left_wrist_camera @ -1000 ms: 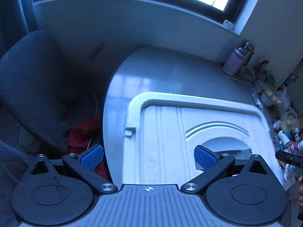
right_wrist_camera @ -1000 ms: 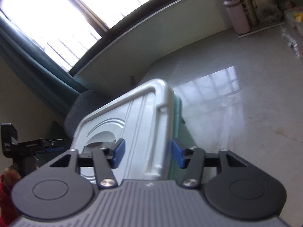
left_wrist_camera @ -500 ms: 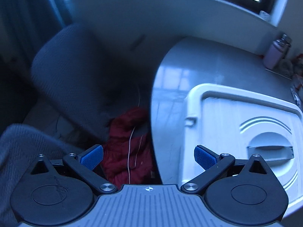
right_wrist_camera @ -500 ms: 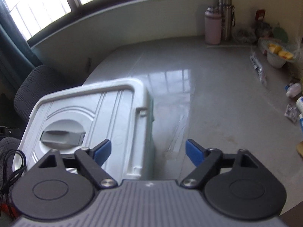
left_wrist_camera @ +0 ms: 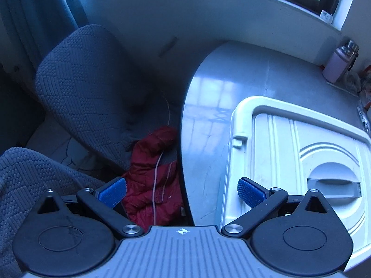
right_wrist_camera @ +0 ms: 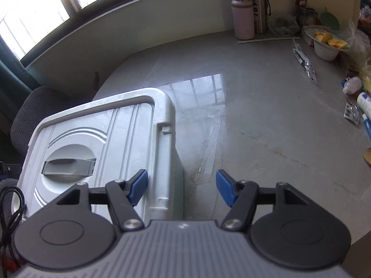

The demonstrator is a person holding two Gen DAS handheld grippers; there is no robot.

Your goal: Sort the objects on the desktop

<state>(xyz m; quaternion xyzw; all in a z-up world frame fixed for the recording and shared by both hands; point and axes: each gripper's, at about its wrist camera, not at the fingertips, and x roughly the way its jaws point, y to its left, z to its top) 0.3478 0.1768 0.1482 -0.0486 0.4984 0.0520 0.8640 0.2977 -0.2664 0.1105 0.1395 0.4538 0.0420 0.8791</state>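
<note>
Clutter to sort, a tube (right_wrist_camera: pixel 364 103) and blister pack (right_wrist_camera: pixel 352 113), lies at two o'clock from the right gripper (right_wrist_camera: pixel 181 188); both grippers' fingers gape, empty, left gripper (left_wrist_camera: pixel 182 193) farther.

Both grippers look alike. The left gripper (left_wrist_camera: pixel 182 192) and the right gripper (right_wrist_camera: pixel 182 188) each have a ribbed grey body at the bottom centre of the frame, rounded black side housings, black link arms with silver screws, and blue textured pads (left_wrist_camera: pixel 251 194).
</note>
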